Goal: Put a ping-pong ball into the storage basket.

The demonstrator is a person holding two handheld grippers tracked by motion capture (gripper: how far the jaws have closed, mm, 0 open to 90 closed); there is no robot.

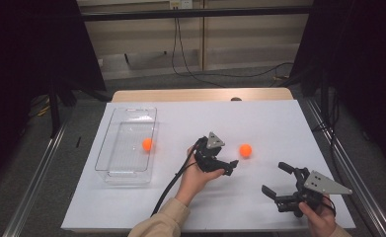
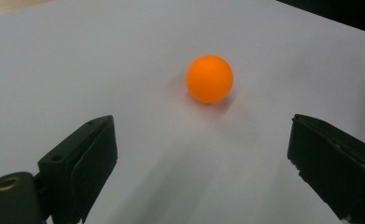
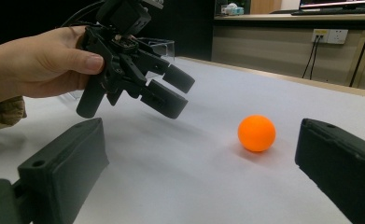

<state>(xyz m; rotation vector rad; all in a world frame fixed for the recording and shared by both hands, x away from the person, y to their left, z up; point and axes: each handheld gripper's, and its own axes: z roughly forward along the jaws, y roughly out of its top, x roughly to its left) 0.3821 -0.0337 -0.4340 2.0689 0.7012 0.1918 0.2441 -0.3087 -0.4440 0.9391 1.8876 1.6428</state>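
An orange ball (image 1: 245, 150) lies on the white table sheet near the middle; I also see this ball (image 2: 209, 79) close ahead in the left gripper view and this ball (image 3: 256, 133) in the right gripper view. My left gripper (image 1: 231, 167) is open just left of it, jaws pointing toward it and nothing between them. In the right gripper view the left gripper (image 3: 171, 89) hangs a little above the sheet. My right gripper (image 1: 276, 179) is open near the front right edge, apart from the ball. A second orange ball (image 1: 147, 144) rests inside a clear plastic tray (image 1: 104, 170).
The clear tray (image 3: 167, 45) stands at the left of the white sheet (image 1: 279, 123). Black cables trail from both grippers toward the front edge. Metal rails run along both sides of the table, and cables lie on the floor behind it.
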